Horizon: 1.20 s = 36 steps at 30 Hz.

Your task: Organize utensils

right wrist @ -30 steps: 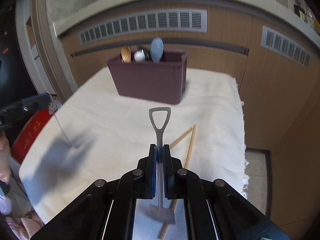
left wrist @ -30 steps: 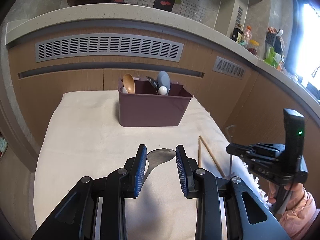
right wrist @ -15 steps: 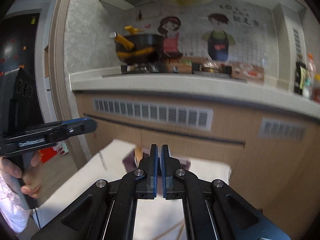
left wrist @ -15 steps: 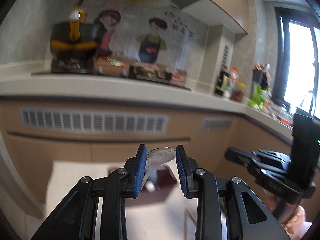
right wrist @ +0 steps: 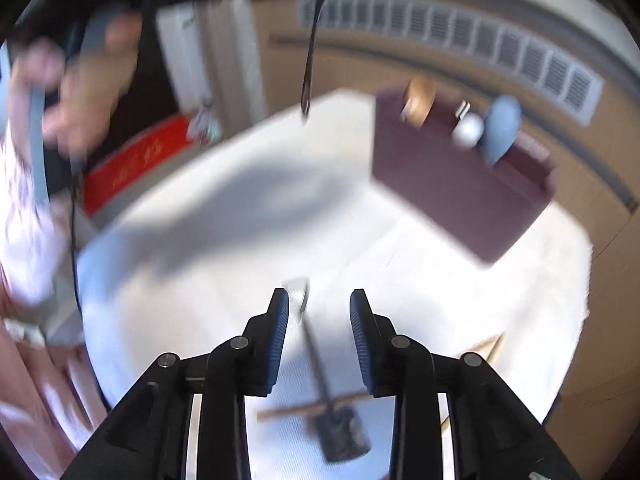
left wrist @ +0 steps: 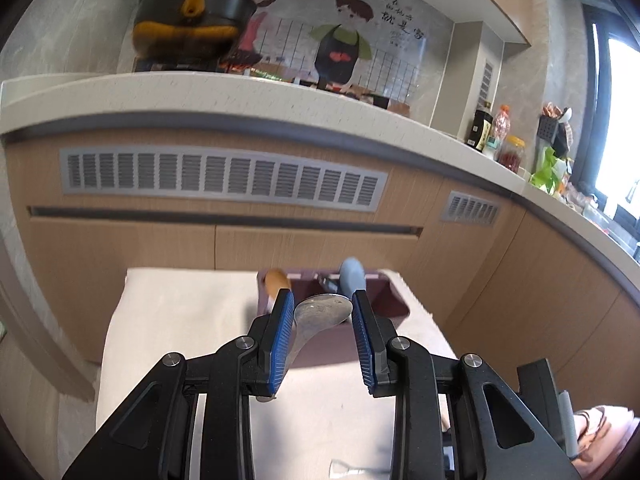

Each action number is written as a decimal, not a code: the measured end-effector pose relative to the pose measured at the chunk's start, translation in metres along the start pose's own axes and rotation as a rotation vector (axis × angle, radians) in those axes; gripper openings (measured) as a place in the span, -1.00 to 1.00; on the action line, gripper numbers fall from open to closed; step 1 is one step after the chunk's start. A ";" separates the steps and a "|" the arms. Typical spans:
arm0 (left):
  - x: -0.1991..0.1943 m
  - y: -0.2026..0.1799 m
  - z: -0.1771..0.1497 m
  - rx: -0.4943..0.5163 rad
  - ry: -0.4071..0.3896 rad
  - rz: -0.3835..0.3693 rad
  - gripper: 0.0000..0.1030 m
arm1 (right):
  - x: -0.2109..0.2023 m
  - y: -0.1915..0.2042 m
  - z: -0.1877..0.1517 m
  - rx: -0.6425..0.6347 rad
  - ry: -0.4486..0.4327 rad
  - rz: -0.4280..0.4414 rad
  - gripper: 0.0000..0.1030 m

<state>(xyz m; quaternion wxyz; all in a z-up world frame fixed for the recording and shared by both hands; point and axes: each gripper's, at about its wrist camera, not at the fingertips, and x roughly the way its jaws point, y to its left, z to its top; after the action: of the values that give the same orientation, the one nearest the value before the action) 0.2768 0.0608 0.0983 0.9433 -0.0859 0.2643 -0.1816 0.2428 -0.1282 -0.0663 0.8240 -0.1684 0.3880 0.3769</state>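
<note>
My left gripper [left wrist: 322,300] is shut on a metal spoon [left wrist: 320,318], held up in front of the dark purple utensil box [left wrist: 386,300]. Seen from the right wrist, that spoon's handle [right wrist: 310,68] hangs down over the white cloth [right wrist: 208,264]. The box [right wrist: 452,184] holds a wooden spoon [right wrist: 418,98], a blue spoon [right wrist: 500,126] and a white-knobbed utensil. My right gripper [right wrist: 319,300] is opening. A shovel-shaped metal spoon [right wrist: 320,376], blurred, shows in the gap with neither pad touching it. It crosses a wooden chopstick [right wrist: 288,412].
A second chopstick [right wrist: 486,346] lies near the cloth's right edge. Wooden cabinet fronts with grey vents [left wrist: 224,178] stand just behind the table, under a counter with a pot [left wrist: 192,28]. A hand [right wrist: 80,80] grips the left tool. A red thing [right wrist: 132,164] lies on the floor.
My right gripper was shut on the shovel spoon, swung up, then came back down and opened; the spoon is out of its grip. The left gripper carried its spoon closer to the box.
</note>
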 end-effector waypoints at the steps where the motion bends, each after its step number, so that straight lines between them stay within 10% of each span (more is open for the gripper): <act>1: -0.002 0.001 -0.003 -0.001 0.000 0.001 -0.40 | 0.002 0.000 -0.008 0.002 0.018 -0.005 -0.29; 4: -0.007 0.007 -0.014 -0.022 0.003 -0.013 -0.40 | -0.004 -0.005 -0.036 0.082 0.033 -0.009 0.29; 12: 0.002 0.006 -0.023 -0.059 0.038 -0.044 -0.40 | -0.016 -0.003 -0.101 0.190 -0.007 -0.141 0.31; 22: -0.014 0.003 -0.032 -0.061 0.061 -0.009 -0.40 | -0.015 -0.011 -0.099 0.262 -0.096 -0.151 -0.80; 30: -0.023 0.002 -0.034 -0.068 0.061 -0.019 -0.40 | -0.028 -0.011 -0.072 0.265 -0.123 -0.159 -0.81; 36: -0.027 0.008 -0.039 -0.079 0.067 -0.017 -0.40 | -0.014 -0.011 -0.094 0.308 -0.094 -0.145 0.14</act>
<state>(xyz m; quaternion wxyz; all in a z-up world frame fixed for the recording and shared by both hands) 0.2373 0.0760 0.0755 0.9282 -0.1191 0.3020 -0.1819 0.1968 -0.1956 -0.1158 0.8823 -0.0501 0.3891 0.2601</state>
